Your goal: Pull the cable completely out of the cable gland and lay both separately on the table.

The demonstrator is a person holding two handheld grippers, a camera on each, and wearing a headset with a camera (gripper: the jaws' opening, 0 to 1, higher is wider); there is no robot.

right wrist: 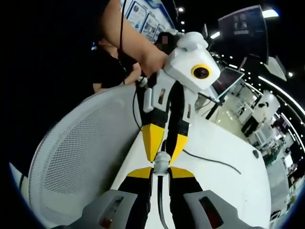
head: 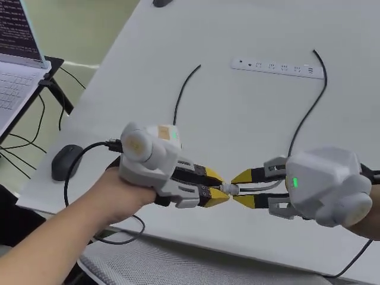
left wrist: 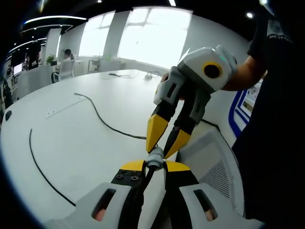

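The gland (head: pixel 229 190) is sitting pinched at the tips of the left tongs (head: pixel 222 193). It is just ahead of the right tongs (head: pixel 240 189), which are standing narrowly parted around the cable (head: pixel 264 187). The gland is likely light, hard and smooth, so it is best gripped squarely on its body. The cable is looking thin and limp and wants pinching close behind the gland. Their long axis is running tip to tip, with the cable leading back between the right tongs, above the bench (head: pixel 237 119).
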